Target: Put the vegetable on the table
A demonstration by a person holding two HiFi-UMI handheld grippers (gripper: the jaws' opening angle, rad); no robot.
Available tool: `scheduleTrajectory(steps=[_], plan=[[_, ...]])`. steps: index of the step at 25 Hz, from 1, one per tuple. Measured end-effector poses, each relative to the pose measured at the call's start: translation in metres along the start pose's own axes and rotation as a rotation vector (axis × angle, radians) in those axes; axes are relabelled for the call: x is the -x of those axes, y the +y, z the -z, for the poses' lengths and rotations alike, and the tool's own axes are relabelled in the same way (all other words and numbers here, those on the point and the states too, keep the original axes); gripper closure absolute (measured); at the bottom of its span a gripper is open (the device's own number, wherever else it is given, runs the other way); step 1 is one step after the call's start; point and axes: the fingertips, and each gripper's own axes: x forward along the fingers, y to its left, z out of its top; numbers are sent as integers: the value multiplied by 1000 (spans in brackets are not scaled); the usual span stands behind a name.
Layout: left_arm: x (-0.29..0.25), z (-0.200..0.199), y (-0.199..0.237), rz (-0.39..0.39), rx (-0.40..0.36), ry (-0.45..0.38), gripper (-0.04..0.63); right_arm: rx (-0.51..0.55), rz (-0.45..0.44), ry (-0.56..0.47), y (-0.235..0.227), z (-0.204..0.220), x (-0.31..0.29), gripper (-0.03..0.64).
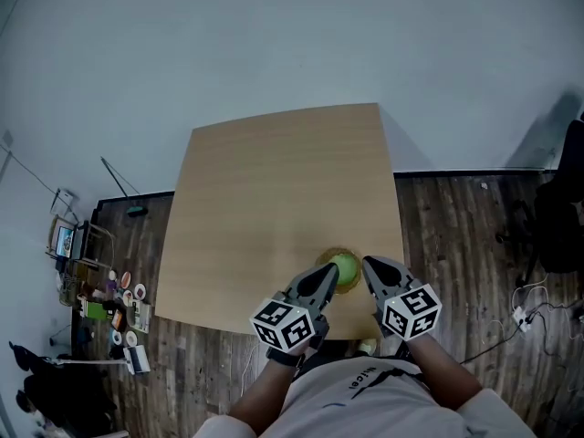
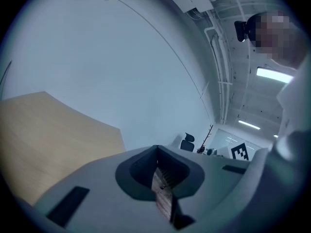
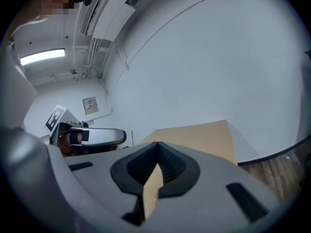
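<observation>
A round green vegetable [image 1: 344,267] sits in a small brown dish [image 1: 334,255] near the front edge of the light wooden table [image 1: 274,208]. My left gripper [image 1: 328,272] is just left of it, with its tip by the dish. My right gripper [image 1: 369,265] is close on the other side. In the left gripper view the jaws [image 2: 156,152] are shut with nothing between them. In the right gripper view the jaws [image 3: 158,147] also meet, empty. Neither gripper view shows the vegetable; both look over the tabletop [image 2: 43,130] toward the wall.
Dark wood floor surrounds the table. Clutter and a small screen [image 1: 66,241] lie at the left, cables and a plug strip [image 1: 525,316] at the right, beside a black chair [image 1: 561,213]. A small pale object [image 1: 367,346] lies below the table's front edge.
</observation>
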Motion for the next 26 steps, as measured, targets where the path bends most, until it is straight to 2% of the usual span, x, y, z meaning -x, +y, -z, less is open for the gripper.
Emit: scheduleTrajectory(steps=[4,26], plan=[[3,2,-6,9,-1,-12,583,38,-6,-8,8,-3,5,603],[2,4,-9,29,-5,-4,583,55,5,-5,11,0,5,603]])
